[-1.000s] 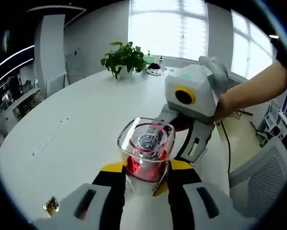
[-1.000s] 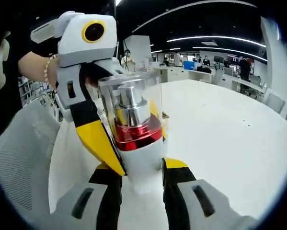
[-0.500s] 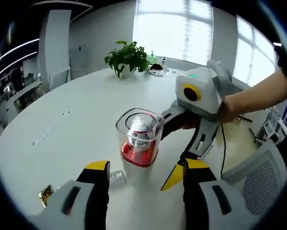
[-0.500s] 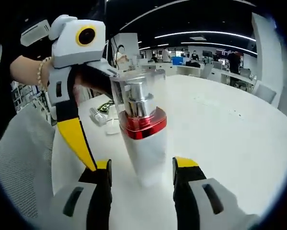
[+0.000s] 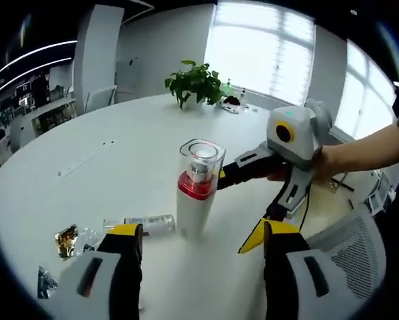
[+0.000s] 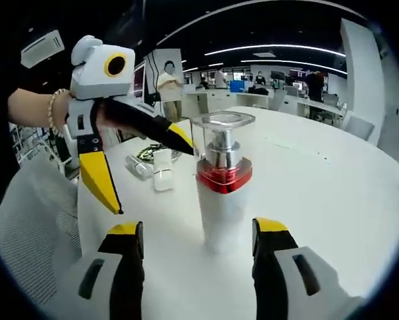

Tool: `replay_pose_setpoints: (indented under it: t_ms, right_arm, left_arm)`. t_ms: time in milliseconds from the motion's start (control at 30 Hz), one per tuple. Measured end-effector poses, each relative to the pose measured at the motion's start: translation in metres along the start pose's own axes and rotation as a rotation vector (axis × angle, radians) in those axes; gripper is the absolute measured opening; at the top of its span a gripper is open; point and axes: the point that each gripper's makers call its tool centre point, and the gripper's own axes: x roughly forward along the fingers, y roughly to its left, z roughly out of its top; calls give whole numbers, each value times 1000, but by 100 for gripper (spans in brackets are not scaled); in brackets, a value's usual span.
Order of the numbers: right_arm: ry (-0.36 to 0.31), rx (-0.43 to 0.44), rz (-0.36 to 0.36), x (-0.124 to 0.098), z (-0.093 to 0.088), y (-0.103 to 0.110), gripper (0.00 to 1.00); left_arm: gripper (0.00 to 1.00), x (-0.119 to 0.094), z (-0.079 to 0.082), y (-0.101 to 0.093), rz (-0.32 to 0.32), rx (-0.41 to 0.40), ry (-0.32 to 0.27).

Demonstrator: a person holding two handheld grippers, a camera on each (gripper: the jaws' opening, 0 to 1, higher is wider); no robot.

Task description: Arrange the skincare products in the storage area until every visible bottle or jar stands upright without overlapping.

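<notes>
A skincare bottle (image 5: 197, 193) with a white body, red collar and clear cap stands upright on the white round table (image 5: 119, 160). My left gripper (image 5: 198, 233) is open, its jaws wide on either side of the bottle and clear of it. From the right my right gripper (image 5: 231, 213) reaches in, also open. In the right gripper view the same bottle (image 6: 223, 197) stands free between the spread jaws of my right gripper (image 6: 198, 230). The left gripper (image 6: 151, 179) hangs open at the left, one finger (image 6: 152, 123) pointing toward the cap.
A small tube (image 5: 149, 223) and foil sachets (image 5: 69, 239) lie left of the bottle. A small white bottle (image 6: 162, 179) and tube (image 6: 138, 165) lie behind it. A potted plant (image 5: 196, 83) stands far back. A mesh chair (image 5: 349, 260) is at the table's right edge.
Both grippers were shut on the bottle one second ago. They have opened and drawn back, and the bottle stands upright alone on the table.
</notes>
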Motion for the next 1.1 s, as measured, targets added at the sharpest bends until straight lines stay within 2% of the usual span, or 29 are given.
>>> replay_pose_setpoints:
  t_ms: [100,167,333,400,733,1100]
  right_arm:
    - [-3,6,-11,-5,3,5,70]
    - [-6,7,-14,-7,4,8,71]
    - [-5,6,-22,-16,7,21,73]
    - [-4,5,-30,-17,8,17,74]
    - [-21,53,-61,-27,5,37,78]
    - [-87,112,-82,-34,18,60,82]
  left_arm:
    - [72,-11,-5,0,17,-30,1]
    - [74,-17,-7,0,18,-82,-4]
    - [78,-32,-9,0,35,-112,-22]
    - [80,-40,-13,0,42,-135,-23]
    - [88,-79,-39,-1,91,-172,-21]
    - [96,-131,-67,7,165,-251,-46]
